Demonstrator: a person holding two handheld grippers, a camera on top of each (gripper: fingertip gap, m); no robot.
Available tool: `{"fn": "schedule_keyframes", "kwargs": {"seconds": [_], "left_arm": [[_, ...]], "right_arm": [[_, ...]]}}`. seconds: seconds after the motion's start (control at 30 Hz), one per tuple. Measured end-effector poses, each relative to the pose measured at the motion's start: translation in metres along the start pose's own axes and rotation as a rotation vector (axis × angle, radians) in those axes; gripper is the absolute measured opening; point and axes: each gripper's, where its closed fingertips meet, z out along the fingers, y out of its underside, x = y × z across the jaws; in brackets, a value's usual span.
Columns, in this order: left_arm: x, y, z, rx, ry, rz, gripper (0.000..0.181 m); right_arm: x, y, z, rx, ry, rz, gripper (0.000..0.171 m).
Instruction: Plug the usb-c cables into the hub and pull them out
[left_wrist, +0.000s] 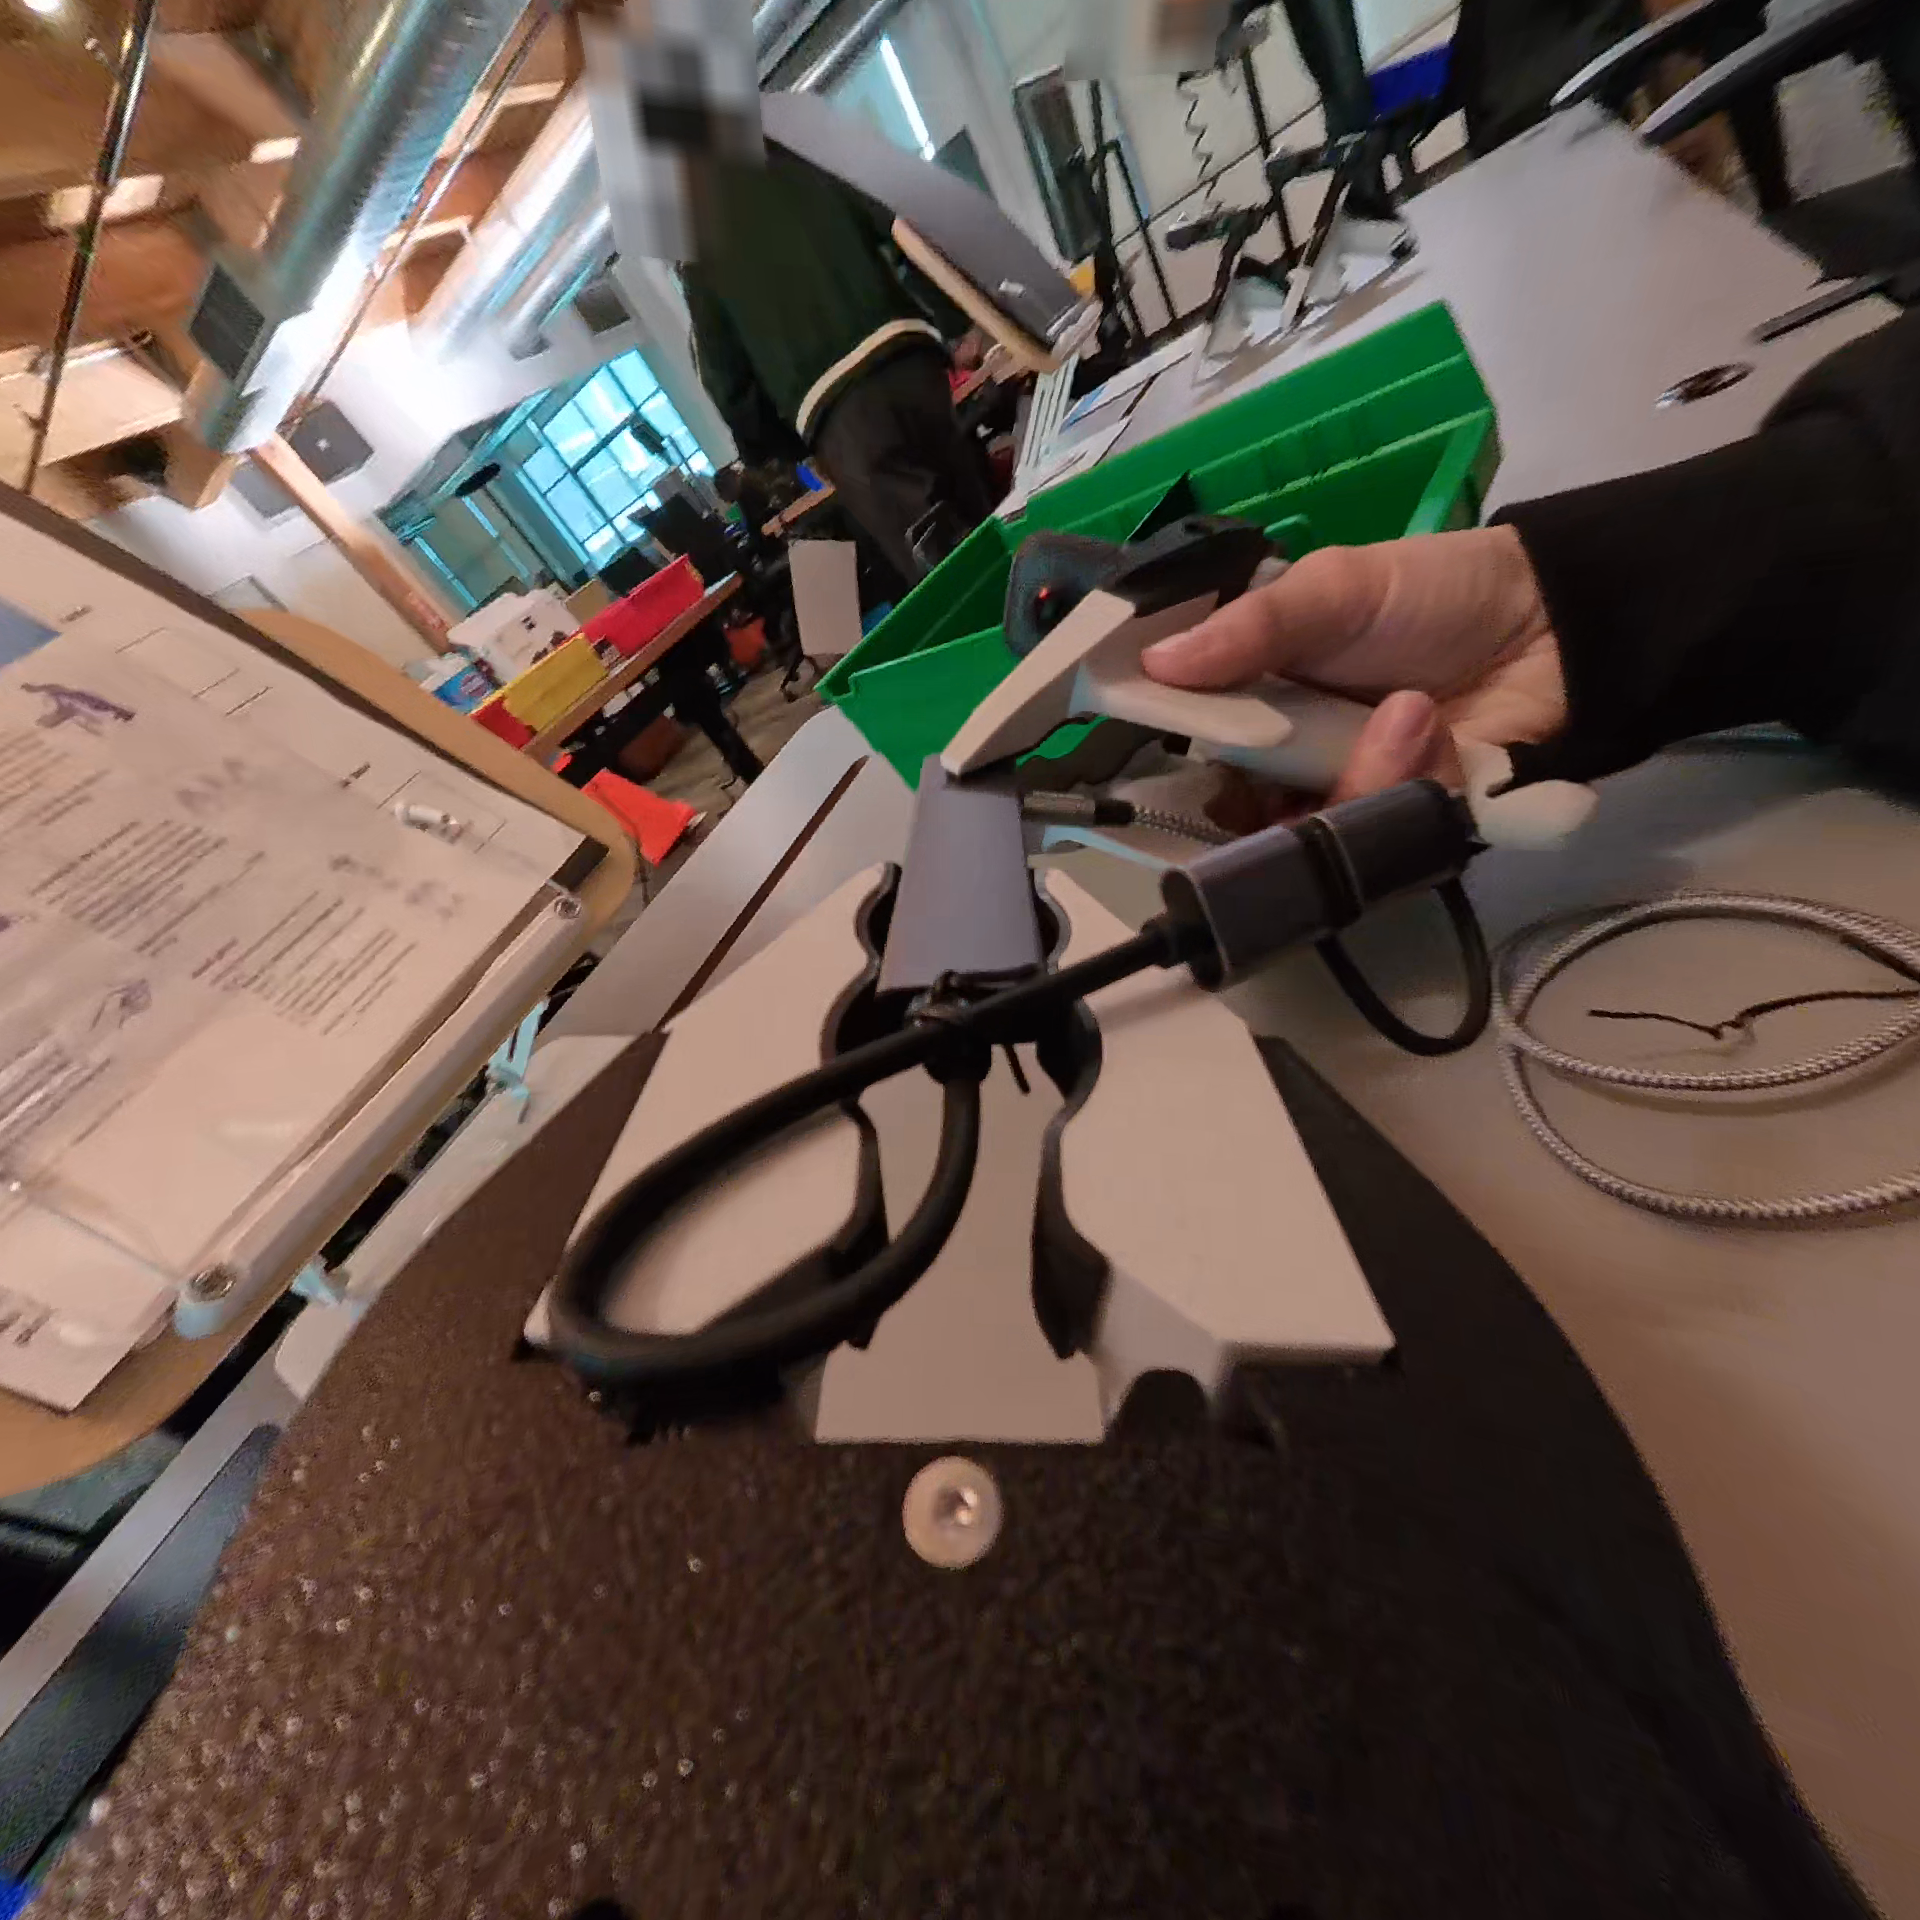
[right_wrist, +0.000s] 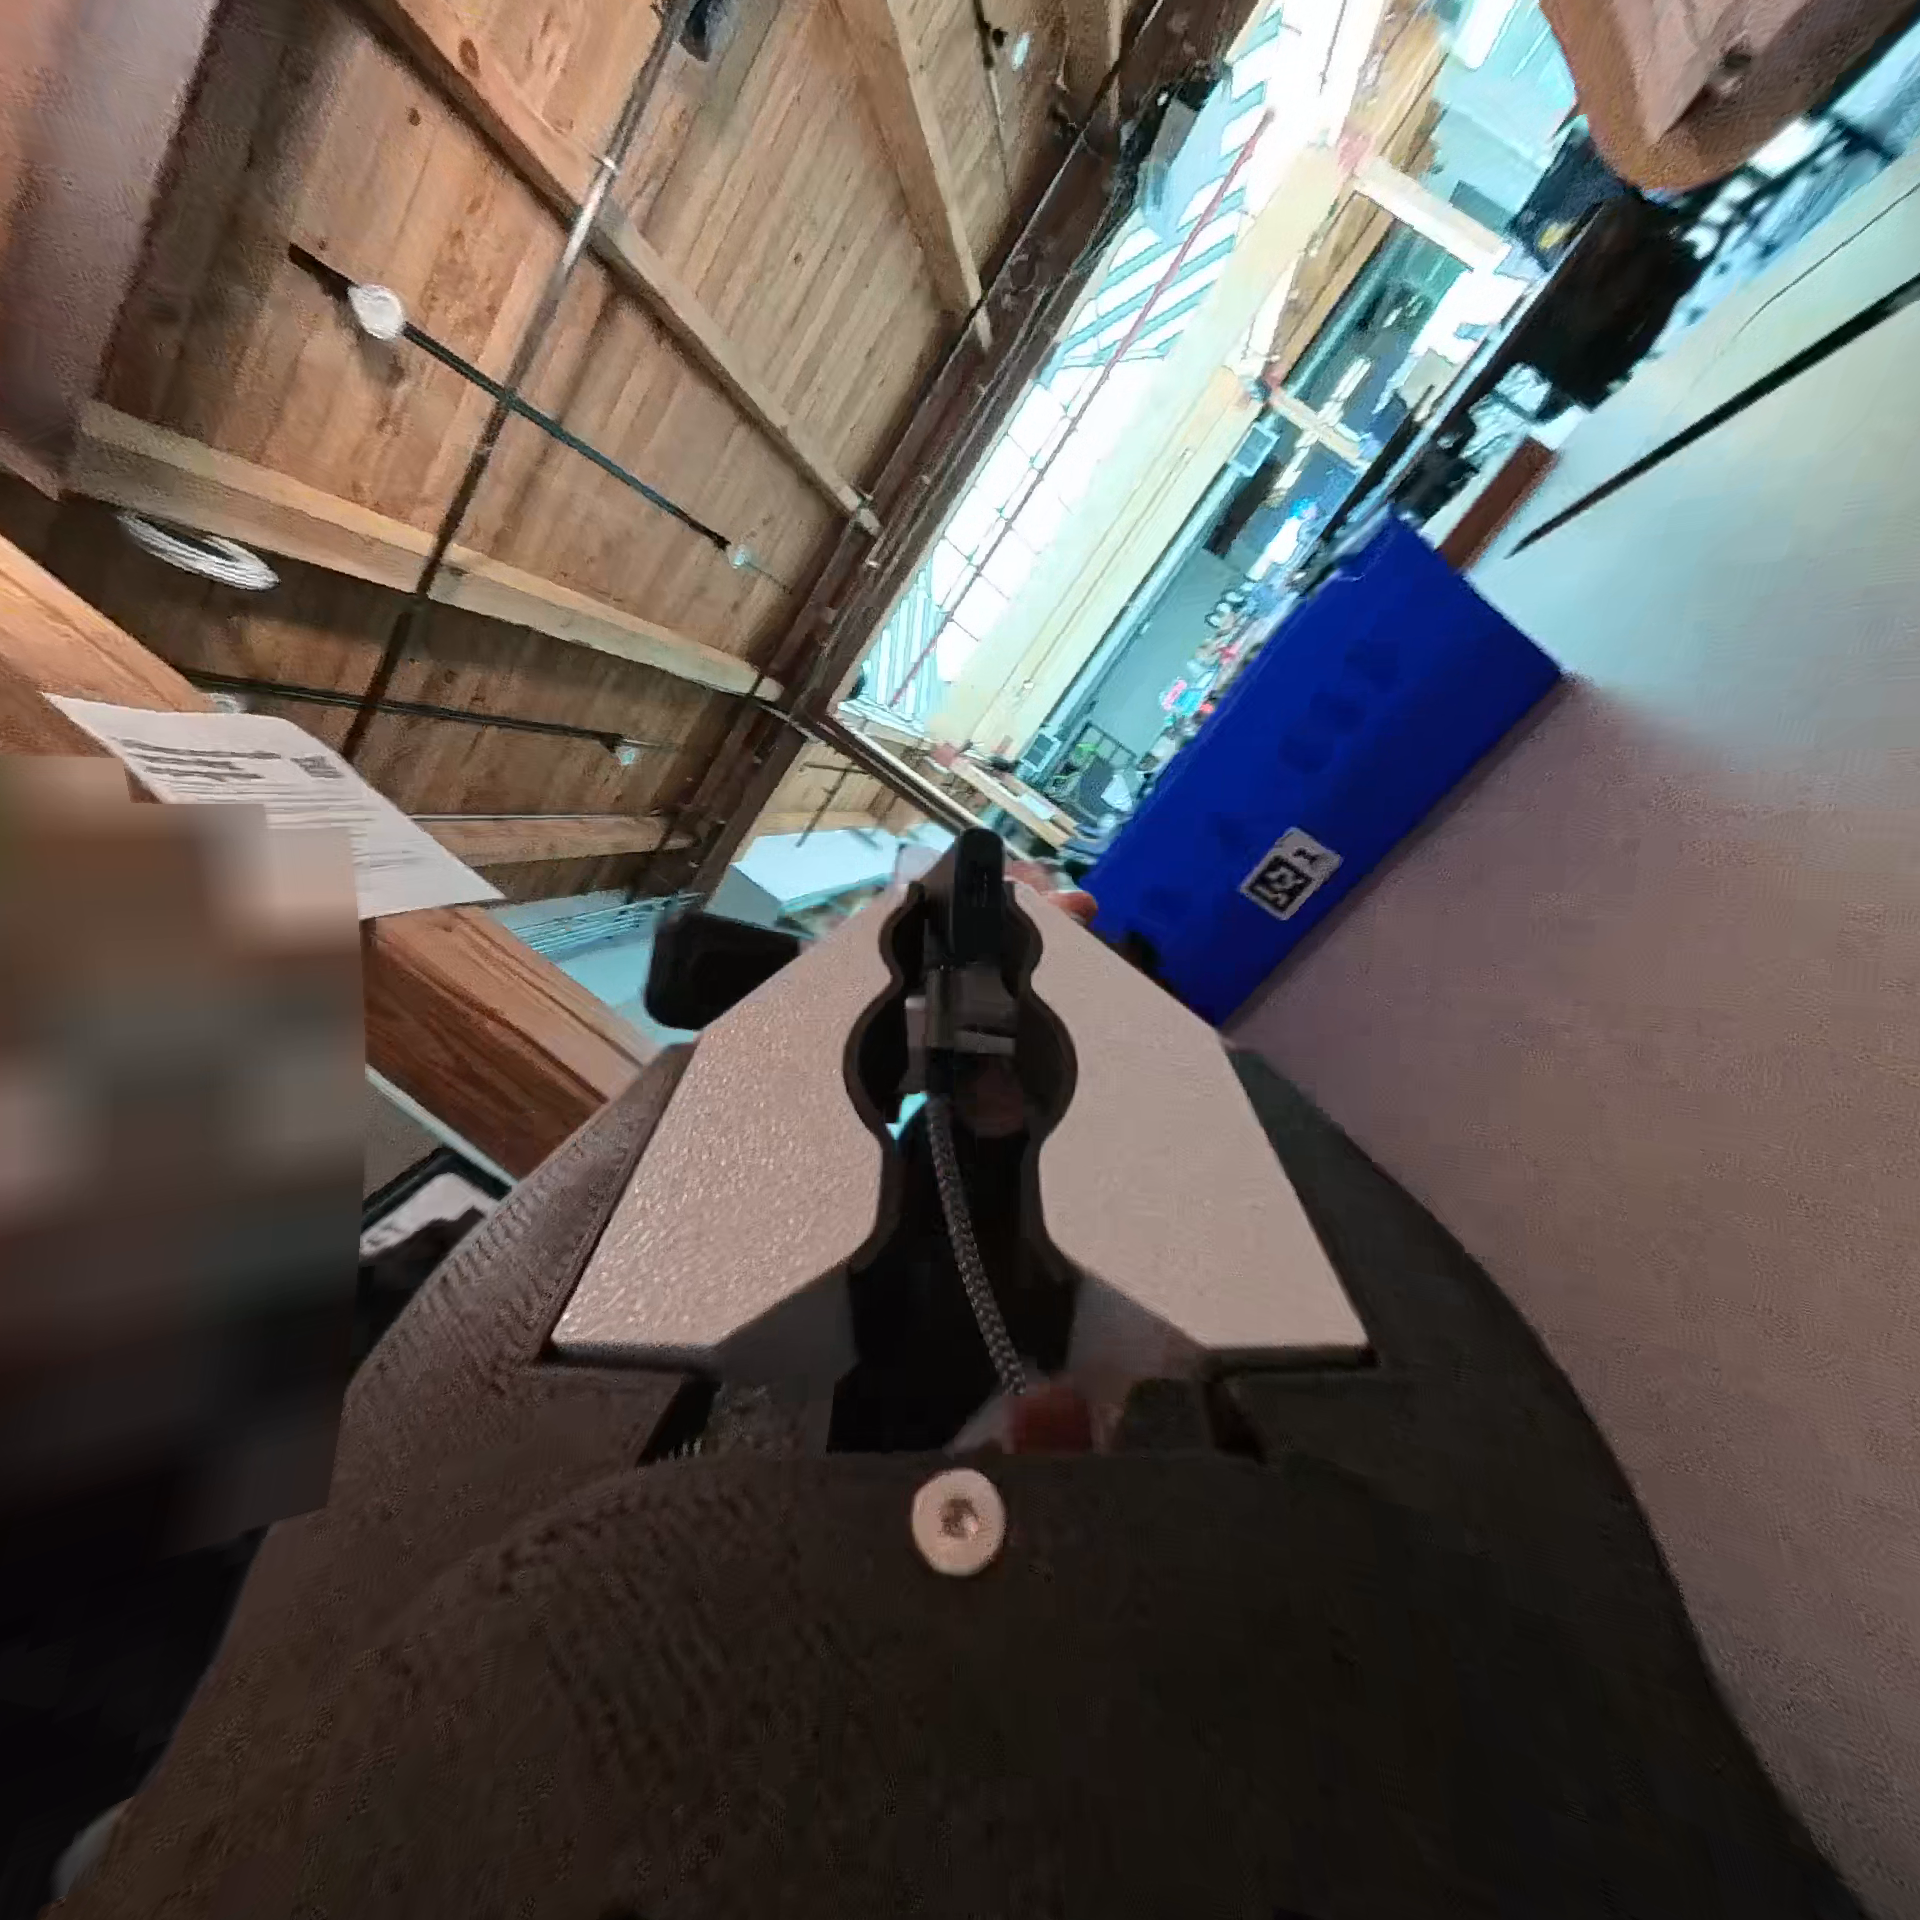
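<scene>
Now green bin (left_wrist: 1226, 520) behind hub (left_wrist: 961, 883)

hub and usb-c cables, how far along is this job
Done: both pieces are picked up. The left gripper clamps the grey hub; the right gripper clamps the braided cable's plug. In hand: the right gripper brings the plug to the hub's end, not visibly seated. Left: seating it, pulling out; braided slack lies on the table.

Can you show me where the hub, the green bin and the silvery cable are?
hub (left_wrist: 961, 883): left wrist view, its flat grey top.
green bin (left_wrist: 1299, 478): left wrist view, inner wall.
silvery cable (left_wrist: 1621, 1081): left wrist view, coiled loop.
</scene>
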Motion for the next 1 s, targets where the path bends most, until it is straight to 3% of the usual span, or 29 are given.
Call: {"fn": "schedule_keyframes", "kwargs": {"seconds": [0.03,0.2,0.33,0.5,0.87,1.0], "left_arm": [[-0.003,0.003,0.001,-0.021,-0.025,0.004,0.022],[-0.033,0.011,-0.005,-0.033,-0.178,-0.096,0.021],[-0.05,0.014,-0.011,-0.002,-0.252,-0.201,0.021],[-0.049,0.012,-0.007,0.036,-0.268,-0.278,0.021],[-0.03,0.005,0.009,0.084,-0.254,-0.326,0.022],[-0.03,0.006,0.01,0.09,-0.258,-0.338,0.022]], "right_arm": [[0.005,0.0,-0.001,-0.008,0.056,-0.069,0.017],[0.028,-0.003,-0.002,-0.074,0.367,-0.535,0.05],[0.014,-0.017,0.002,0.017,0.474,-0.904,0.052],[0.003,-0.021,0.009,0.07,0.549,-1.179,0.037],[0.009,-0.026,0.004,0.089,0.647,-1.25,0.008],[0.007,-0.026,0.005,0.11,0.655,-1.224,0.008]]}}
